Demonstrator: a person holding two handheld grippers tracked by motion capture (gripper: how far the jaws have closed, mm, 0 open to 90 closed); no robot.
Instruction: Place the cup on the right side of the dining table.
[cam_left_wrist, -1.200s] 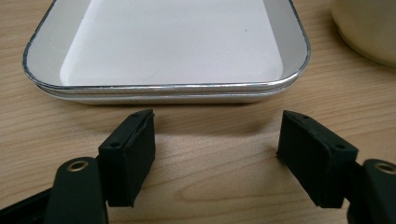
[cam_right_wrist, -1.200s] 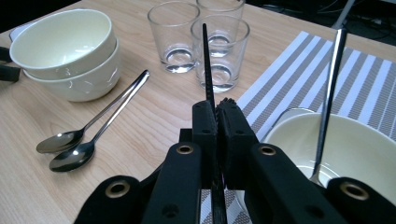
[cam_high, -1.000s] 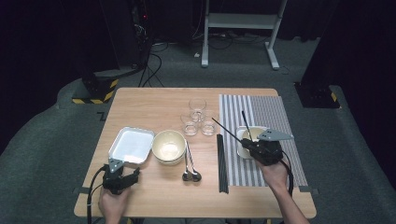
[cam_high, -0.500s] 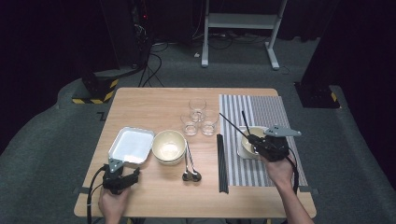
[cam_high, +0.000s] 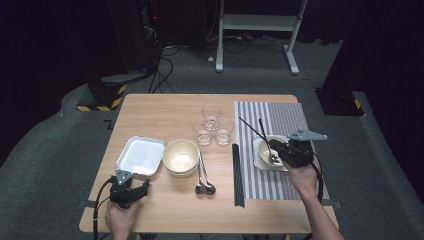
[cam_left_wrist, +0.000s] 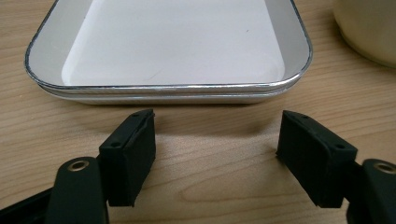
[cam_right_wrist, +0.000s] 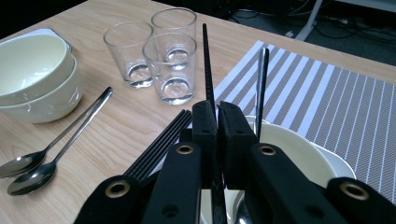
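My right gripper (cam_high: 279, 148) (cam_right_wrist: 217, 116) is shut on a thin black chopstick (cam_high: 252, 129) (cam_right_wrist: 206, 60) that sticks out past its tips towards the glasses. It hovers over a cream bowl (cam_high: 263, 155) (cam_right_wrist: 299, 154) on the striped placemat (cam_high: 280, 115) (cam_right_wrist: 336, 93). A metal spoon (cam_high: 265, 135) (cam_right_wrist: 262, 84) leans in that bowl. My left gripper (cam_high: 131, 182) (cam_left_wrist: 217, 144) rests open on the wood just in front of a white tray (cam_high: 141, 156) (cam_left_wrist: 187, 46), with nothing between its pads.
Two stacked cream bowls (cam_high: 181, 156) (cam_right_wrist: 32, 74) sit right of the tray. Two spoons (cam_high: 202, 175) (cam_right_wrist: 56, 149) lie beside them. Three glasses (cam_high: 212, 125) (cam_right_wrist: 168, 60) stand mid-table. A bundle of black chopsticks (cam_high: 238, 175) (cam_right_wrist: 161, 144) lies along the placemat's left edge.
My right gripper has shifted a little to the right and away with the chopstick in it. The left gripper has stayed where it was.
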